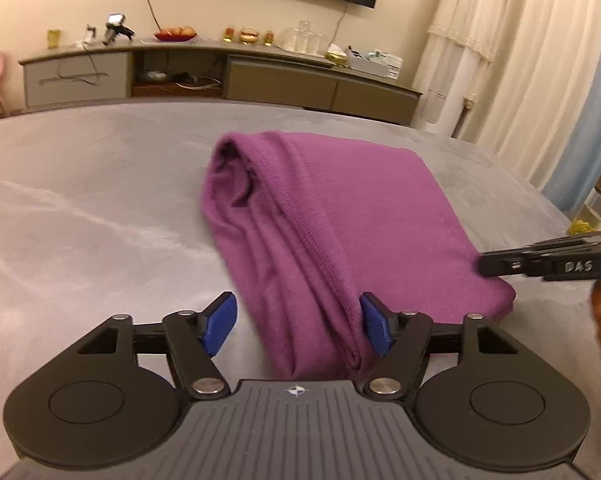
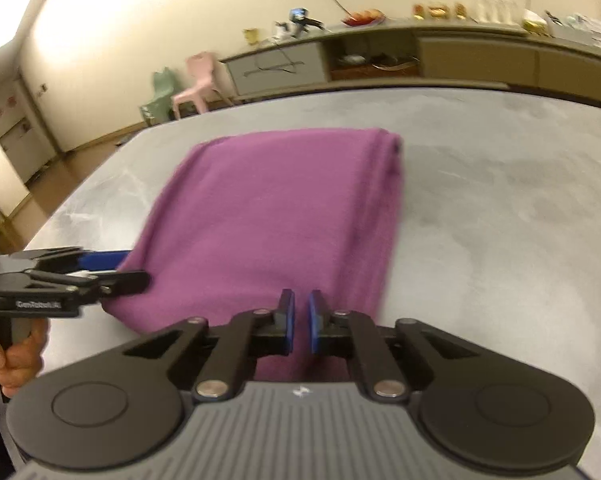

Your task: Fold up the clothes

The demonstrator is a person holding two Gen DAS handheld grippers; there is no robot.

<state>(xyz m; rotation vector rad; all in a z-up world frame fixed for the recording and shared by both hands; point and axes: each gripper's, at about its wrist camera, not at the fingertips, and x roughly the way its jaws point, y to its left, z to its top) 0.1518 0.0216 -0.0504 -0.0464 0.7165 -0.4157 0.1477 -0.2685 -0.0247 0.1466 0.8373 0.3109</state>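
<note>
Beyond garment [image 1: 340,216] edges — bare tabletop [image 1: 100,184]

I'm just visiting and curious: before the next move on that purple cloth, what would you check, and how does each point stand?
1. Purple cloth lies folded flat on the grey table: ok.
2. Left tongs open, straddling the bunched hem edge: ok.
3. Left pads pressing the cloth: not ok, gaps show.
4. Right tongs nearly closed; cloth held: cannot tell.
5. Table around the cloth free of clutter: ok.
6. Layers aligned underneath: cannot tell.
</note>
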